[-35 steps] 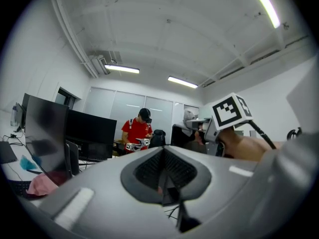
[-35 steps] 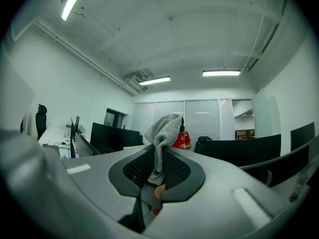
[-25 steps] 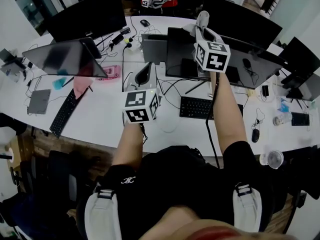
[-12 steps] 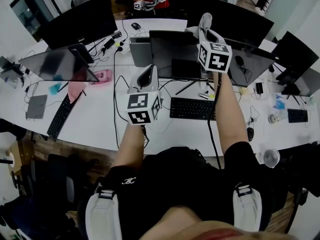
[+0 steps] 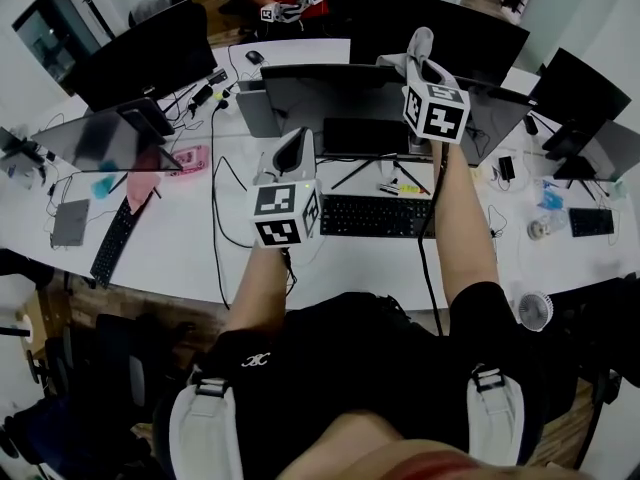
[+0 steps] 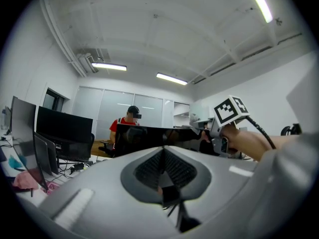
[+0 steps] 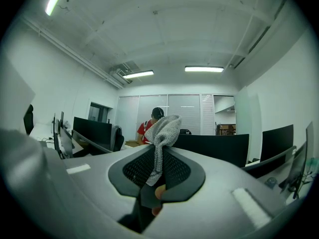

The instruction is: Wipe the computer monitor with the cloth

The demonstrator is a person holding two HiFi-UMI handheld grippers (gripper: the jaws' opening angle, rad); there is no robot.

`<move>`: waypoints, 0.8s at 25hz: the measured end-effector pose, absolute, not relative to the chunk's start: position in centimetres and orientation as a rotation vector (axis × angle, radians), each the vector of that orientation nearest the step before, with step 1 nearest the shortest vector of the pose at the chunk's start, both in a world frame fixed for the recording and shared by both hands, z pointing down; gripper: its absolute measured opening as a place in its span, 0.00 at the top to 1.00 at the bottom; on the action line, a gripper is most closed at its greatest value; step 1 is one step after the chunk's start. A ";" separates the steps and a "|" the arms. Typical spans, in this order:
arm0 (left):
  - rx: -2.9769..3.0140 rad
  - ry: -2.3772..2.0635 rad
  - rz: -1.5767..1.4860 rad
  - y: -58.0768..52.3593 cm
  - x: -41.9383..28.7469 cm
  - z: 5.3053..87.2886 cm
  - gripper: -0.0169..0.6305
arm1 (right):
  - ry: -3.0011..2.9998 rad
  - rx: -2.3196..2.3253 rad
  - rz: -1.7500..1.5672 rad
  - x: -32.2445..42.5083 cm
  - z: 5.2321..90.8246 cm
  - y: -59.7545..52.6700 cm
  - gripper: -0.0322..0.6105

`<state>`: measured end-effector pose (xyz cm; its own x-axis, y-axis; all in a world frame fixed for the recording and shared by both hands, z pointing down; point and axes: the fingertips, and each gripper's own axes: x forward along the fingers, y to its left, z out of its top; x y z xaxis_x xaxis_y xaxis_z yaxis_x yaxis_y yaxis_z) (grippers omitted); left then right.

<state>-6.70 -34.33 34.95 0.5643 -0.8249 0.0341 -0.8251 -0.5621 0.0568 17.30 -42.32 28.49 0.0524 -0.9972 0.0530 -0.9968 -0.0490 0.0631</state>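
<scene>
Right gripper (image 5: 412, 64) shifted rightward along monitor (image 5: 330, 93) top, jaws clamped on cloth (image 7: 163, 128); left gripper (image 6: 163, 156) jaws together, empty.

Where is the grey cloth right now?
In the head view the cloth sits right of centre, pinched in the right gripper and raised by the top edge of the middle monitor.
</scene>
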 end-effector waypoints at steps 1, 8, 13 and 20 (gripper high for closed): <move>2.719 -1.436 0.005 -34.2 -6.1 34.9 0.90 | -2.103 2.220 -0.005 18.1 28.5 -42.1 0.90; 2.718 -1.439 0.004 -32.5 -2.3 34.9 0.90 | -2.062 2.217 -0.030 23.0 28.6 -40.5 0.90; 2.706 -1.449 0.010 -31.2 0.2 35.3 0.90 | -2.030 2.237 -0.041 27.4 28.7 -39.1 0.90; 2.709 -1.447 0.001 -29.3 5.1 35.5 0.90 | -1.987 2.269 -0.047 34.0 28.9 -36.6 0.90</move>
